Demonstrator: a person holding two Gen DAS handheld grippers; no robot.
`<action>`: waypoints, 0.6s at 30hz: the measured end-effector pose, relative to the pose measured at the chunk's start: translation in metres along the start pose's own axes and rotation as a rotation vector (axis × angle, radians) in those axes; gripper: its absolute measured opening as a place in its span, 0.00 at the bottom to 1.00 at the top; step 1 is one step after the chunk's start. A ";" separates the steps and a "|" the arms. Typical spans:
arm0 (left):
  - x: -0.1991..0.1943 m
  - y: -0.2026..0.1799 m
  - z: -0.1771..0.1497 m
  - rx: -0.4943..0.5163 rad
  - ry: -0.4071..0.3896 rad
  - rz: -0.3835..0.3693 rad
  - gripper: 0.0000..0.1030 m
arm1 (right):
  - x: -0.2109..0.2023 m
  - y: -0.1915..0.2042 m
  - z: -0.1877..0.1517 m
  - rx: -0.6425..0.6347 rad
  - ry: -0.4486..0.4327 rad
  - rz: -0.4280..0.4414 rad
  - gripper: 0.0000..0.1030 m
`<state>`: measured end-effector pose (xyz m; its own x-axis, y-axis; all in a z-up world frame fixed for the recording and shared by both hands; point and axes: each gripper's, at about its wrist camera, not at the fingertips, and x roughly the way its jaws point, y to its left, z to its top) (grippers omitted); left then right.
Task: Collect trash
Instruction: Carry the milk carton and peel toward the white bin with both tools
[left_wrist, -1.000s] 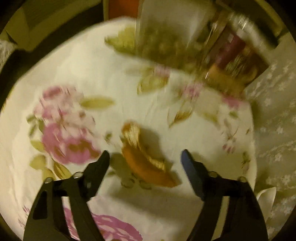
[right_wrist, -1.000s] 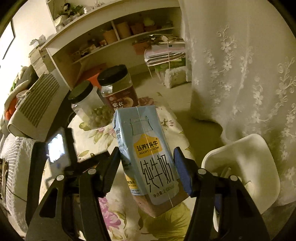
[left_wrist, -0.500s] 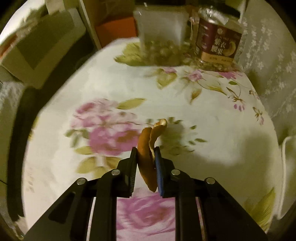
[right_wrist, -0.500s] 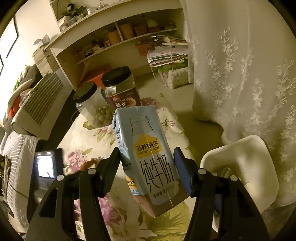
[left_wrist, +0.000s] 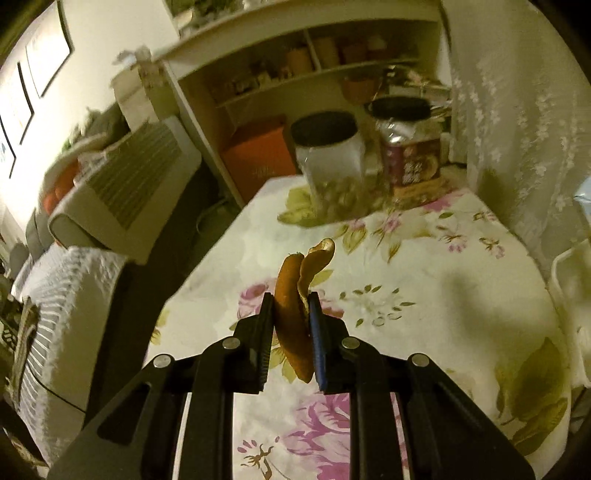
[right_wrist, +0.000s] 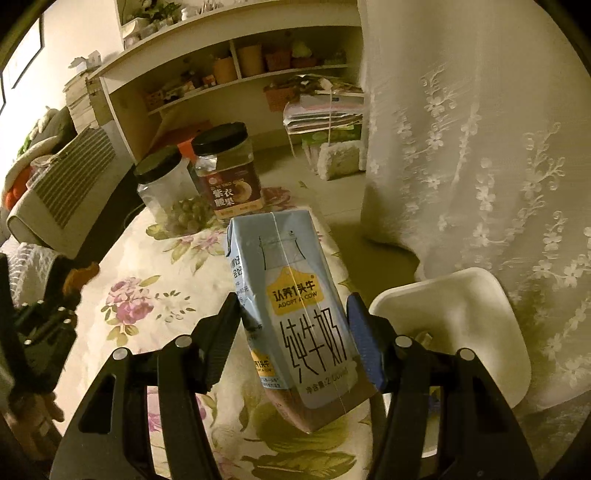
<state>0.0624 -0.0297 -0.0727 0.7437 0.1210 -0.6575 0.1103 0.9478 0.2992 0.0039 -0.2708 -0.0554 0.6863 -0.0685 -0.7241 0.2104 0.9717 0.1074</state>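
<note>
While the left tongs clamp a curled strip of orange peel above the flowered surface, the right tongs grip a pale blue milk carton, tilted and held clear of the cloth. Just right of the carton stands a white bin beside the surface. At the far edge two black-lidded jars sit side by side: a clear jar on the left, a brown-labelled jar on the right. Beyond them stands a shelf unit.

Tablecloth – matt floral cloth; milk carton – smooth printed card.
</note>
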 end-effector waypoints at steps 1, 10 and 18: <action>-0.004 -0.003 0.000 0.005 -0.011 0.000 0.18 | -0.002 -0.001 -0.001 0.001 -0.005 -0.002 0.55; -0.037 -0.039 0.000 0.021 -0.053 -0.053 0.18 | -0.016 -0.007 -0.009 -0.032 -0.056 -0.040 0.55; -0.052 -0.071 0.002 0.040 -0.067 -0.106 0.18 | -0.023 -0.029 -0.011 -0.023 -0.063 -0.069 0.55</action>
<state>0.0173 -0.1045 -0.0581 0.7685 -0.0004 -0.6398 0.2159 0.9415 0.2588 -0.0255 -0.2951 -0.0493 0.7133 -0.1490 -0.6848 0.2431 0.9691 0.0425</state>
